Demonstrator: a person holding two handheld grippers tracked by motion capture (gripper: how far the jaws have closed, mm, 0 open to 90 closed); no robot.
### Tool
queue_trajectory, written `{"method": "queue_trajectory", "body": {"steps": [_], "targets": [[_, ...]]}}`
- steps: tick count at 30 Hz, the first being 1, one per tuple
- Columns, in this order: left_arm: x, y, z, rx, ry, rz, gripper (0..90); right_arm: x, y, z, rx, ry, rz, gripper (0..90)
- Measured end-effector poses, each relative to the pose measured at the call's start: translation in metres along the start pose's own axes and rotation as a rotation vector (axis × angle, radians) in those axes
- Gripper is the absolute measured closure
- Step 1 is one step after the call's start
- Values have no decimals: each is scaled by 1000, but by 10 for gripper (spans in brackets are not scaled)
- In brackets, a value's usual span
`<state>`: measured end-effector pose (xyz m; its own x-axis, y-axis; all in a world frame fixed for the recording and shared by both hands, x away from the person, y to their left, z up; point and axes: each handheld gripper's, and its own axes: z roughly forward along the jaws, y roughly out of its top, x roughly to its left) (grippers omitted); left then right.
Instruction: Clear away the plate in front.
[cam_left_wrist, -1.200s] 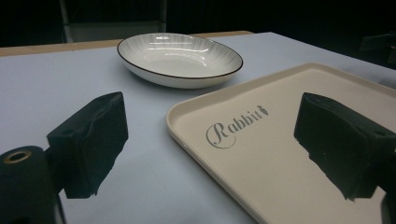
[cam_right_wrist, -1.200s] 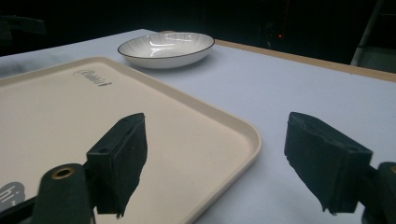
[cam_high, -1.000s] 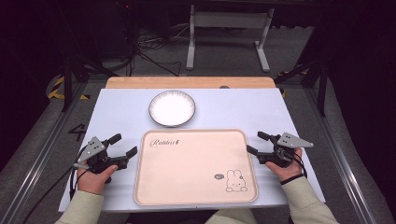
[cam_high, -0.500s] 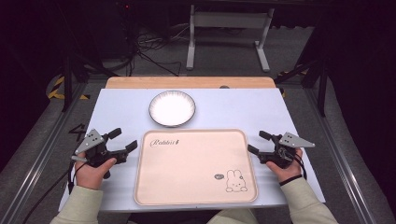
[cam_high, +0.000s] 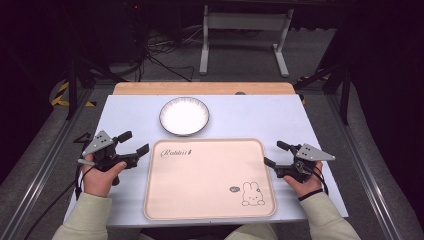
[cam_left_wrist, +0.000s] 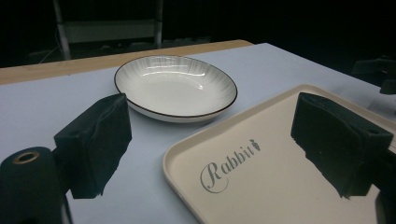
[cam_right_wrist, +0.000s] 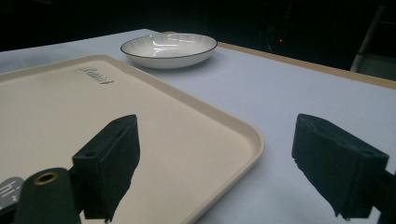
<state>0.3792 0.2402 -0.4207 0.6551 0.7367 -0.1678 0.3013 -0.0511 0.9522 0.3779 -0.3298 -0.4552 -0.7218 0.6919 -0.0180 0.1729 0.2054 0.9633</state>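
Both grippers poised at the tray, plate waiting beyond

The tray (cam_high: 209, 177) lies flat at the near edge of the table (cam_high: 250, 117), empty, with the left gripper (cam_high: 134, 148) just off its left rim and the right gripper (cam_high: 274, 154) just off its right rim, both with jaws wide apart and nothing between them. Farther back, the plate (cam_high: 184, 116) sits just beyond the tray's far-left corner. To lift the plate cleanly, I would bring the left gripper in low and bite the near rim squarely.
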Motion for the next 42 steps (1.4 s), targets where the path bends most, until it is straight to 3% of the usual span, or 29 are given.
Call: {"method": "queue_trajectory", "body": {"steps": [4,10,14,17,20,23,25,30,33,42], "targets": [[1,7,3,4,-10,-6,123,-1,0,0,1,-17,16,152],[7,20,11,-6,-11,-2,113,1,0,1,10,-28,0,149],[13,28,24,32,-32,-18,91,0,0,1,11,-31,10,145],[18,32,30,37,-23,-3,86,0,0,2,14,-30,11,144],[23,35,38,39,-18,-33,80,1,1,2,17,-33,7,144],[29,37,44,55,-10,-36,78,1,1,2,17,-34,7,144],[33,38,48,41,-14,-61,85,1,1,2,19,-35,7,144],[39,43,56,73,-8,-54,87,1,1,2,19,-34,11,144],[39,52,65,85,-2,-27,88,0,1,2,17,-34,8,144],[42,67,81,99,-1,-33,108,1,1,2,19,-32,7,148]]}}
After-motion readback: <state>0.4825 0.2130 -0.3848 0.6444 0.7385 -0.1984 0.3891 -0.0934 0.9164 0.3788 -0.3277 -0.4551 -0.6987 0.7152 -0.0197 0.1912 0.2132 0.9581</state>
